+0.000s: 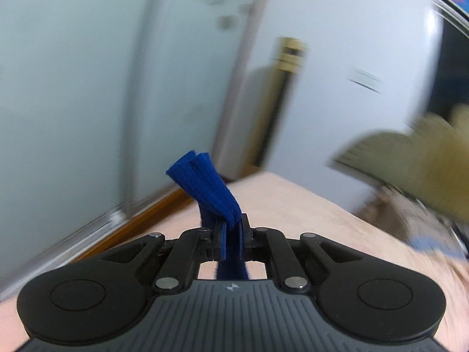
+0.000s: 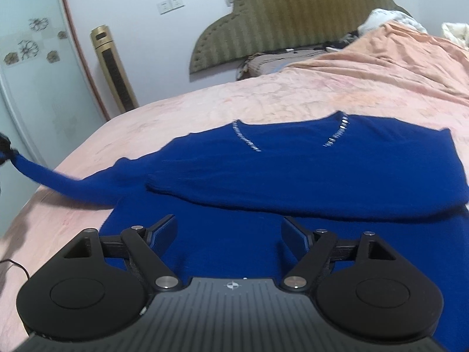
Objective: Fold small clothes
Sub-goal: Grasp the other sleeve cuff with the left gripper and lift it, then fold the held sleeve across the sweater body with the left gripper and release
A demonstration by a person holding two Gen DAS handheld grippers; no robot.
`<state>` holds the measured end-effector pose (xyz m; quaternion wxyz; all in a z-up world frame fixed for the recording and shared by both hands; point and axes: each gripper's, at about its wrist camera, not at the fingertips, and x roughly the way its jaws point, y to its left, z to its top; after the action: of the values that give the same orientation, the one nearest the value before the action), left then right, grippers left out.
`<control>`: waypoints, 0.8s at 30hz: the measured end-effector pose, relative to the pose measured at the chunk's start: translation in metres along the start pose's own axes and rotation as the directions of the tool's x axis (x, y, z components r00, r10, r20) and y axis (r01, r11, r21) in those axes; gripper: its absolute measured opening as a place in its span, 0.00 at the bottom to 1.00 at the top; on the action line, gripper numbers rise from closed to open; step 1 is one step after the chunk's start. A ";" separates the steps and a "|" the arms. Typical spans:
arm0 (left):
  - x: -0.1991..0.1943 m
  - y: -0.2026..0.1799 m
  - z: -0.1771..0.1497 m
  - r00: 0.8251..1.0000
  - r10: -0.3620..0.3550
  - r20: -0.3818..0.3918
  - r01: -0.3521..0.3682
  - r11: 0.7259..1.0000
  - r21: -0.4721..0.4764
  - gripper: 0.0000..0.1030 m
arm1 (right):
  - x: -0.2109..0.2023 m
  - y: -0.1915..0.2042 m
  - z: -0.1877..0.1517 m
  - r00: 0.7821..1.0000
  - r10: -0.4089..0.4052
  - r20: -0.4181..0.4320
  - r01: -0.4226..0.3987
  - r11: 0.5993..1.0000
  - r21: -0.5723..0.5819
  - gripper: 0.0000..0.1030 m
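Lying on the pink bedspread (image 2: 205,102), the blue knit sweater (image 2: 293,158) has one sleeve folded across; left gripper (image 1: 231,234) clamps the other sleeve's cuff (image 1: 202,187), right gripper (image 2: 228,231) spread empty, remaining folds ahead.

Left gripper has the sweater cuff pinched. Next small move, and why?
Probably carry the left gripper inward over the blue sweater, laying its sleeve across the chest. The other sleeve already lies folded across, this one stretches off sideways, and the right gripper hovers open, holding nothing.
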<state>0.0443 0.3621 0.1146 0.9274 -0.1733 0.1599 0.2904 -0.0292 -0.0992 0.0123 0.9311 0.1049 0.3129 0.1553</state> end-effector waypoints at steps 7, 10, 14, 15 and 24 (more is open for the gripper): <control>-0.068 -0.136 -0.062 0.944 -0.307 -0.122 0.329 0.904 0.273 0.08 | -0.009 -0.028 -0.001 0.999 -0.036 0.023 0.035 0.998 0.056 0.79; -0.087 -0.187 -0.100 0.891 -0.412 -0.191 0.454 0.816 0.357 0.08 | -0.015 -0.043 -0.003 0.998 -0.057 0.031 0.054 0.995 0.078 0.79; -0.109 -0.244 -0.138 0.821 -0.492 -0.291 0.571 0.732 0.371 0.08 | -0.022 -0.060 -0.004 0.995 -0.088 0.042 0.083 0.990 0.114 0.79; -0.110 -0.254 -0.144 0.806 -0.503 -0.310 0.590 0.718 0.369 0.08 | -0.024 -0.064 -0.004 0.994 -0.096 0.045 0.090 0.988 0.122 0.79; -0.142 -0.327 -0.211 0.680 -0.565 -0.466 0.733 0.544 0.410 0.08 | -0.043 -0.090 -0.007 0.985 -0.157 0.072 0.144 0.977 0.154 0.79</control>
<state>0.0863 -0.0456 0.0585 0.9418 0.0244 0.2906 -0.1671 -0.0458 -0.1970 0.0047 0.9421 0.1564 0.2913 0.0561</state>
